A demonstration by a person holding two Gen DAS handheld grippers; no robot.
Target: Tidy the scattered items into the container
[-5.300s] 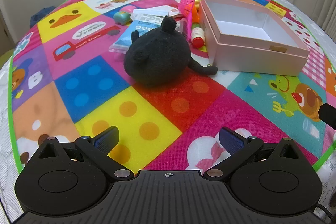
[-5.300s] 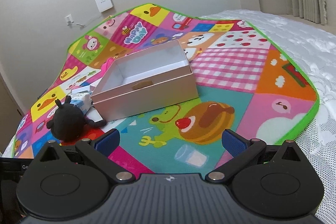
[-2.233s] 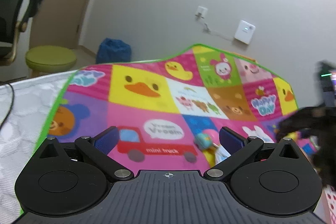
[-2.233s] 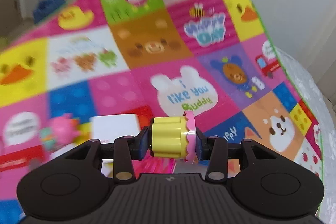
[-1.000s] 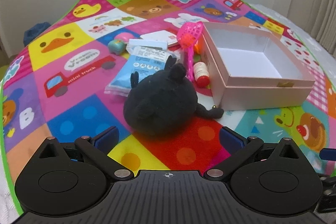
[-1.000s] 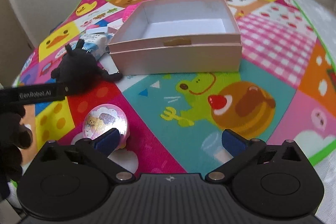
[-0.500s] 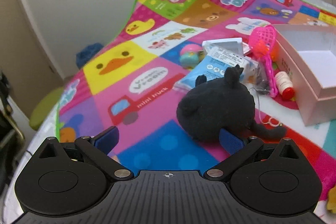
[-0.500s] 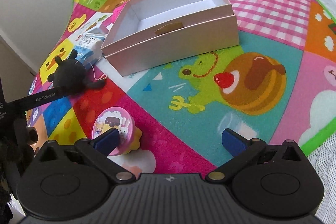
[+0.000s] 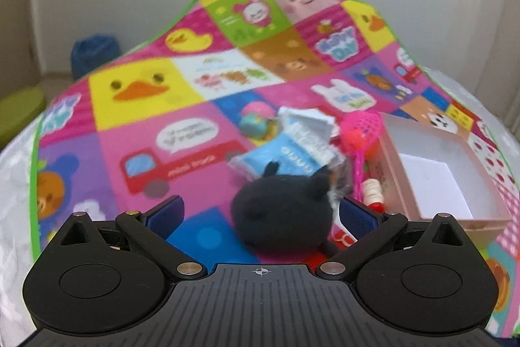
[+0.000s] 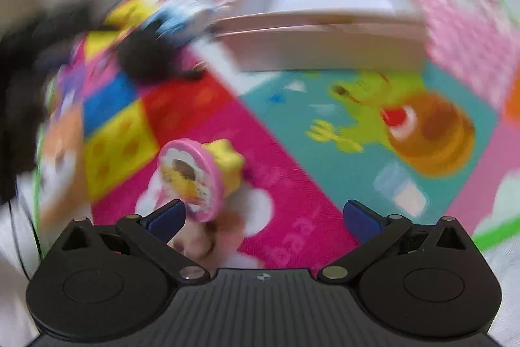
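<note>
Our left tool (image 9: pixel 260 213) gapes wide around the black plush toy (image 9: pixel 282 213); our right tool (image 10: pixel 264 213) gapes empty, toy cupcake (image 10: pixel 200 173) beside its left finger.

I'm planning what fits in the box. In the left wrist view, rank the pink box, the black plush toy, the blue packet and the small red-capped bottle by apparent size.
1. pink box, though its right side is cut off by the gripper.
2. black plush toy; nearness to the camera inflates it.
3. blue packet, partly hidden behind the plush.
4. small red-capped bottle.
</note>
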